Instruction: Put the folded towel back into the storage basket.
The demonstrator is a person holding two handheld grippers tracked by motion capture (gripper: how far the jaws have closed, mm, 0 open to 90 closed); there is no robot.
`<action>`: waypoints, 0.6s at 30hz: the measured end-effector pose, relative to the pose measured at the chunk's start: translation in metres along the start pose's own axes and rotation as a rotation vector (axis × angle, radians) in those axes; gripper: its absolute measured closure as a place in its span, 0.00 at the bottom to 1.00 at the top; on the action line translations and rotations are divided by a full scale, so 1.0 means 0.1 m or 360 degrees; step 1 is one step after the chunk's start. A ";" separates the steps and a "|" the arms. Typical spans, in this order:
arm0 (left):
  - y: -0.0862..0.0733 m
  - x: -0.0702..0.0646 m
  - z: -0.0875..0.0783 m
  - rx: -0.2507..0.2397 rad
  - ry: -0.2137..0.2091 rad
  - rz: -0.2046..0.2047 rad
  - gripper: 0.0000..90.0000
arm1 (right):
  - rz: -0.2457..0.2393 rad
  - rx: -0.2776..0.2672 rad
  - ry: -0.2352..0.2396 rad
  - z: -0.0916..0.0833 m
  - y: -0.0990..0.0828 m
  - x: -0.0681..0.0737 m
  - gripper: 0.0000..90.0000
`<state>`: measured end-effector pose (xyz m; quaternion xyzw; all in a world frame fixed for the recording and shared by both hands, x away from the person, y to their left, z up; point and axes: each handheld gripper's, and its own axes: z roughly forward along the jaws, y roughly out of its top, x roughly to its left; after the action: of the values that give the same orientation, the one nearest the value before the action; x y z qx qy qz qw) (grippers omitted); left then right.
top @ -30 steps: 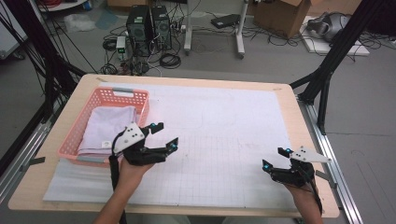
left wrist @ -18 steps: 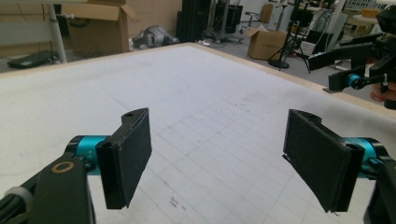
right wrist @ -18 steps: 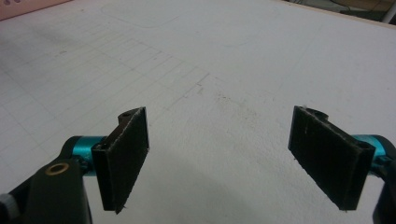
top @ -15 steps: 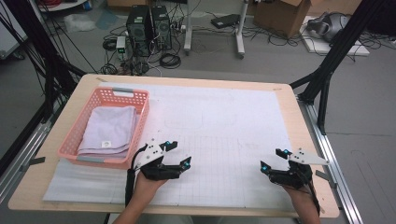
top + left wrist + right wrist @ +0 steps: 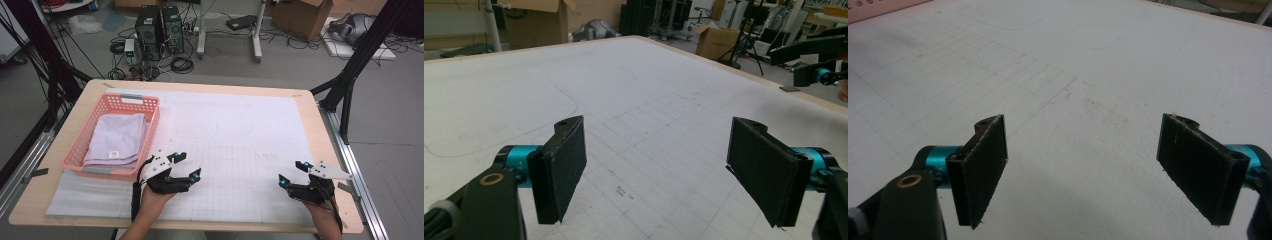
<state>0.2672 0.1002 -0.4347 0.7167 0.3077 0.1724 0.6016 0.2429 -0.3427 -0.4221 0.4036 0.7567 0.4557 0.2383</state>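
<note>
A person holds two grippers low over a white gridded mat [image 5: 240, 125] on a wooden table. The left gripper [image 5: 186, 167], jaws wide apart and empty, sits just beside a pink basket [image 5: 150, 127] holding a folded lilac towel [image 5: 117, 140]. The right gripper [image 5: 291, 174], also wide and empty, rests near the mat's right edge.

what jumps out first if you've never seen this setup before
The pink basket at the table's left side catches the eye first, with a folded lilac towel lying inside it. Next come the two hand-held grippers near the table's front edge: the left gripper just right of the basket and the right gripper toward the right edge. Both have their fingers wide apart over the white gridded mat, with nothing between them.
</note>
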 end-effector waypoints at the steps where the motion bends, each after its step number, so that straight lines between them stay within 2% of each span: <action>1: 0.00 0.00 0.00 -0.0002 -0.0001 -0.0005 0.27 | 0.0001 0.0002 0.0001 0.00 0.00 0.00 0.22; 18: -0.03 0.07 0.00 0.0013 0.0037 -0.0032 0.27 | -0.0001 0.0008 0.0008 0.00 0.00 -0.02 0.22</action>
<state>0.2712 0.1051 -0.4388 0.7139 0.3226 0.1736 0.5968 0.2442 -0.3445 -0.4226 0.4029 0.7586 0.4546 0.2357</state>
